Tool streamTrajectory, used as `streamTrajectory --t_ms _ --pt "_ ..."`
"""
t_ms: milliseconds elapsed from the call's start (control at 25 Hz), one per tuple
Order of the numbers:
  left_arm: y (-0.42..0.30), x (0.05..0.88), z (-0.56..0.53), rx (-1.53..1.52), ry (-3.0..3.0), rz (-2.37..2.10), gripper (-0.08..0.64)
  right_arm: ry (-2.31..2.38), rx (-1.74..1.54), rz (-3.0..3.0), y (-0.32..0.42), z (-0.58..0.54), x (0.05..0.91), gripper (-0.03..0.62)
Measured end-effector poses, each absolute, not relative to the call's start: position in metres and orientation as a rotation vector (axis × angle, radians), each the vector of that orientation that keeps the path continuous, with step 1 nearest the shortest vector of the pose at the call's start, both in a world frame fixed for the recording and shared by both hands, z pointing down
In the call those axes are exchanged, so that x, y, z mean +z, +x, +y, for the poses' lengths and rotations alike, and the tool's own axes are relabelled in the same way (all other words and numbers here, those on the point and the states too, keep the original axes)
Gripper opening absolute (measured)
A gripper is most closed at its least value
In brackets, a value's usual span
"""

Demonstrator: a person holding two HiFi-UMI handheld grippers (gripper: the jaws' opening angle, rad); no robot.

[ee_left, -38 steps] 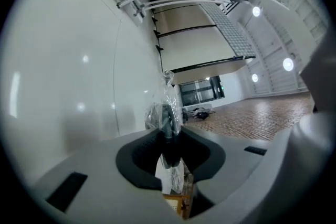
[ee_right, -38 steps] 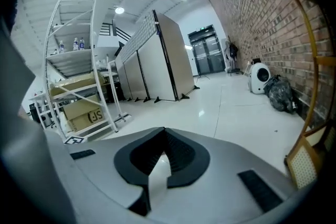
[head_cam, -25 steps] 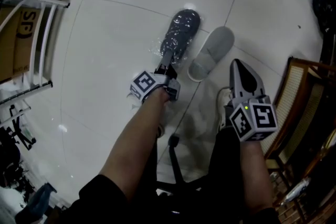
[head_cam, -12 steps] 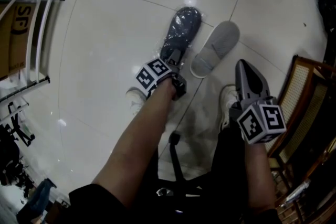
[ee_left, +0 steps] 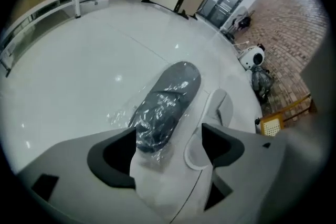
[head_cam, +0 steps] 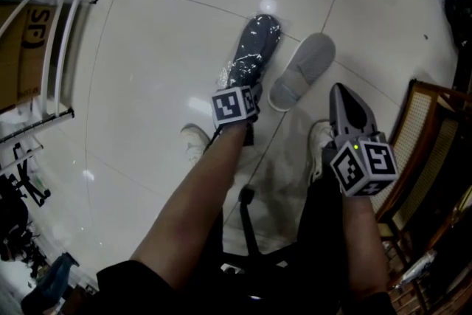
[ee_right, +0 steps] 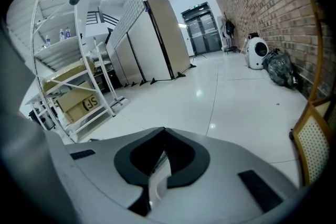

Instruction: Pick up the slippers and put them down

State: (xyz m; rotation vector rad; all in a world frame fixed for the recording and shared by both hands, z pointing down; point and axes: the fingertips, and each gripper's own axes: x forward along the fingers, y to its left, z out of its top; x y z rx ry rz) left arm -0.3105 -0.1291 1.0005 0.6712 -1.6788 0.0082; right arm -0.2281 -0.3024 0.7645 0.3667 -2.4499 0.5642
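A dark slipper in clear plastic wrap [head_cam: 253,48] lies on the white floor, with a bare grey slipper [head_cam: 302,71] flat beside it on the right. My left gripper [head_cam: 242,96] points steeply down at the dark slipper's heel. In the left gripper view its jaws have just been opening and stand wide. The dark slipper's [ee_left: 165,105] wrapped heel lies between them untouched, and the grey slipper [ee_left: 210,123] is by the right jaw. My right gripper [head_cam: 337,91] hangs to the right, jaws together on nothing [ee_right: 164,132].
A white metal rack [head_cam: 51,33] with a cardboard box stands at the left. A cane-backed wooden chair [head_cam: 431,136] stands at the right. The person's shoes [head_cam: 193,140] and a swivel chair's base [head_cam: 247,214] are below the grippers. Bags lie along the brick wall [ee_right: 281,68].
My left gripper rolled, sank toward the floor and opened, letting go of the dark slipper's heel. The slipper lies flat on the floor. The right gripper stayed put.
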Motion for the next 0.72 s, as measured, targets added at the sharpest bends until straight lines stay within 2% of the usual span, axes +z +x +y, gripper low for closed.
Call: streamTrajectory --t_ms 320,720 --pt "-0.352 0.854 -0.166 0.078 0.948 -1.902 0.391 0.511 0.405 -2.469 -0.233 -0.317 0.708 0.009" --pt "-0.382 0.612 -0.163 0.056 1.165 -2.207 0.381 0.569 0.282 -2.719 -0.232 -0.296 0.507 0.009"
